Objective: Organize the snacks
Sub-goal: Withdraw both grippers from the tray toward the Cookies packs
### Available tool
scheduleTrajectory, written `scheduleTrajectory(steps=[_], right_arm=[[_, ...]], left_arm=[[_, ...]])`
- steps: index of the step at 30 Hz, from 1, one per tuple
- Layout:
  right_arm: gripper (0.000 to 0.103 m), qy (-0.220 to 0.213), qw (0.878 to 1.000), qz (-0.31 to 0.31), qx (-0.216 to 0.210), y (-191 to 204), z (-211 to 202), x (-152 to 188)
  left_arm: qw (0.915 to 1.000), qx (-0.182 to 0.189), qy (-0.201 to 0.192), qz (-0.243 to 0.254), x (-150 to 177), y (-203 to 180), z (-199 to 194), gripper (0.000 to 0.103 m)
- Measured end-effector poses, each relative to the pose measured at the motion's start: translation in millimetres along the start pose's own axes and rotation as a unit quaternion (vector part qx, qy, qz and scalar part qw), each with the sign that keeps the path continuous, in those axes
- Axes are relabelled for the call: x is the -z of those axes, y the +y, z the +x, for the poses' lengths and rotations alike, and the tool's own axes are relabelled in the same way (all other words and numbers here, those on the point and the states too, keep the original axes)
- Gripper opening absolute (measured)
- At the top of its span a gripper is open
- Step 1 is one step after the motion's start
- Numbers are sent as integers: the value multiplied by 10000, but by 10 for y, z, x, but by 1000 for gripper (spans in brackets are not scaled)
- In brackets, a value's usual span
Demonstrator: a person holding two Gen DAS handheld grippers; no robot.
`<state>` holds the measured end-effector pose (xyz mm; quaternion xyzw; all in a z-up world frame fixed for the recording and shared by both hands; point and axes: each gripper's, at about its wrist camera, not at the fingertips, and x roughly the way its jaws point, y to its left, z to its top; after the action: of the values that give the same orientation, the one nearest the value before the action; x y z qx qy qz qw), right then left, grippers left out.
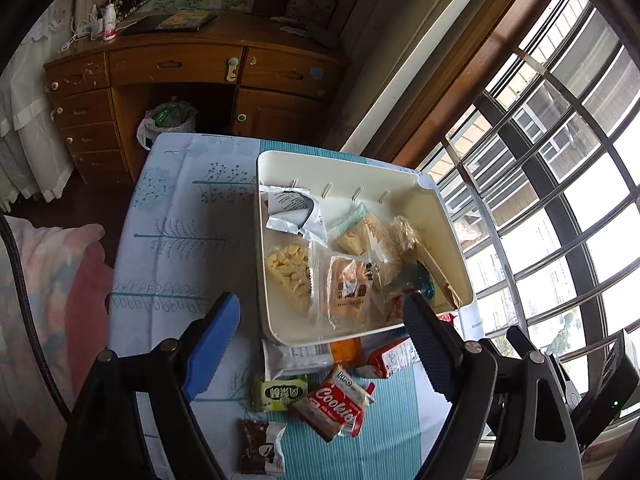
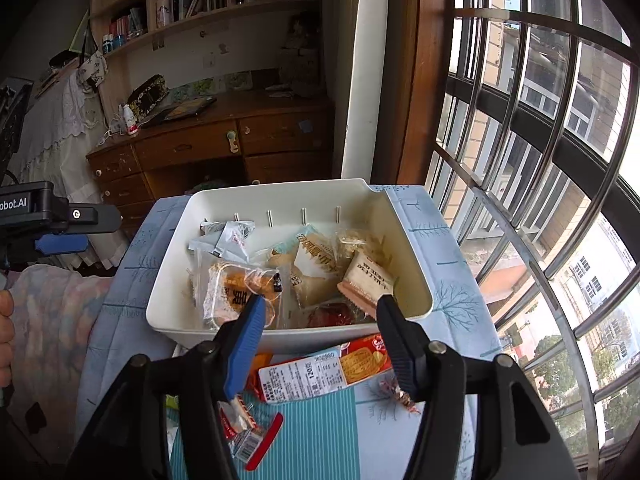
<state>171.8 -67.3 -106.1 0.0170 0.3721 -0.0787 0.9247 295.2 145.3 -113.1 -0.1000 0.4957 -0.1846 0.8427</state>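
Both hand-held grippers point down at a slant toward the counter (image 1: 172,208), which carries a cloth with a tree pattern, and the window (image 2: 540,160) is on the right side. The left hand-held gripper (image 1: 320,344) stands wide, with nothing between its blue finger and its black finger; under the gap, at about 6 o'clock in the left wrist view, lie the cookie pack (image 1: 334,406), a green snack pack (image 1: 279,393) just beside it and a dark snack pack (image 1: 262,450) nearer to the camera. The white bin (image 1: 452,240) sits at 12 o'clock from this gripper, on the counter, and it holds several snack packs, among them a bag of pale nuts (image 1: 289,272) and a clear pack with an orange cake (image 1: 347,292). The right hand-held gripper (image 2: 320,340) is about half open and also holds nothing; its fingertips hang near the front wall of the same bin (image 2: 168,304). Below it, a flat biscuit pack (image 2: 324,376) lies on the counter, partly under the front edge of the bin. At 9 o'clock in the right wrist view the left hand-held gripper (image 2: 60,240) appears from the side, apart from the bin, and part of a person's hand (image 2: 6,328) shows at the picture's edge.
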Motion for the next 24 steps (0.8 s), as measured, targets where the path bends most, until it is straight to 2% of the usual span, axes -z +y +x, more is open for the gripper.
scheduleTrajectory(steps=[9, 12, 19, 24], right_arm=[[67, -24, 10000, -53, -81, 299, -328, 256], [73, 3, 9997, -142, -183, 389, -395, 324], [79, 51, 9987, -398, -298, 572, -494, 474], [79, 94, 9960, -822, -342, 722, -521, 583]], left_arm=[[9999, 32, 117, 48, 347, 251, -273, 83], [9998, 14, 213, 57, 460, 327, -309, 83], [9988, -59, 486, 33, 740, 468, -267, 83], [9968, -119, 792, -39, 941, 548, -124, 83]])
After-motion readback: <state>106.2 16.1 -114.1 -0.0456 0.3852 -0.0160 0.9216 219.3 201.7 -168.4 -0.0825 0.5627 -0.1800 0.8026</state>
